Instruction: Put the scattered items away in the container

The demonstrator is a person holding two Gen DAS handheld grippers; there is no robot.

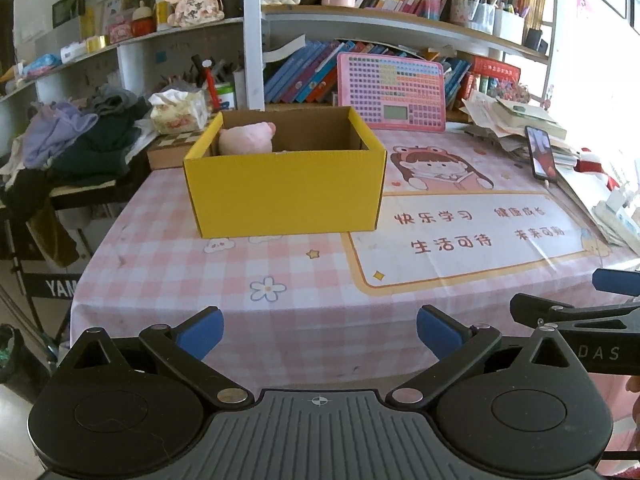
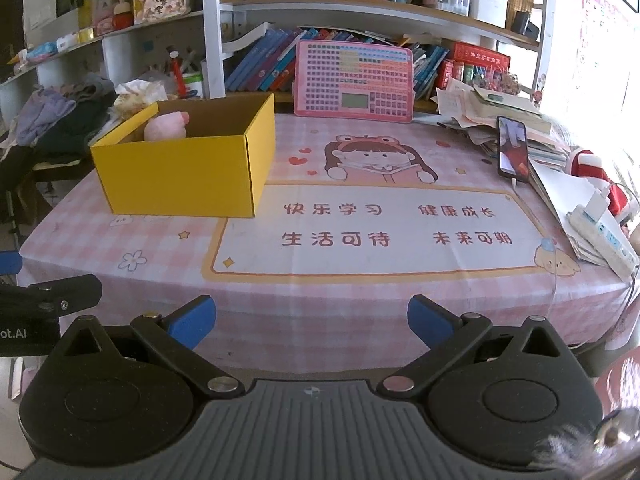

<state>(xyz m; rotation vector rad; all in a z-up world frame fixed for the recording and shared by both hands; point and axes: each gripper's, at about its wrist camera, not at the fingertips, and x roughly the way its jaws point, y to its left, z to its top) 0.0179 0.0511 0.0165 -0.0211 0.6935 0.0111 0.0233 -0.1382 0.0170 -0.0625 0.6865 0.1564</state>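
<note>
A yellow cardboard box (image 1: 286, 194) stands open on the pink checked tablecloth (image 1: 224, 280); in the right wrist view the box (image 2: 180, 174) is at the left. A pink plush toy (image 1: 249, 138) lies inside it at the back left and also shows in the right wrist view (image 2: 166, 126). My left gripper (image 1: 320, 330) is open and empty, held back at the table's near edge. My right gripper (image 2: 312, 320) is open and empty, also at the near edge. Each gripper's side shows in the other's view.
A pink keyboard toy (image 2: 354, 80) leans against books at the back. A phone (image 2: 512, 150), stacked papers (image 2: 560, 188) and a power strip (image 2: 604, 240) line the right side. Clothes (image 1: 80, 136) and a tissue pack (image 1: 180, 110) sit at the left.
</note>
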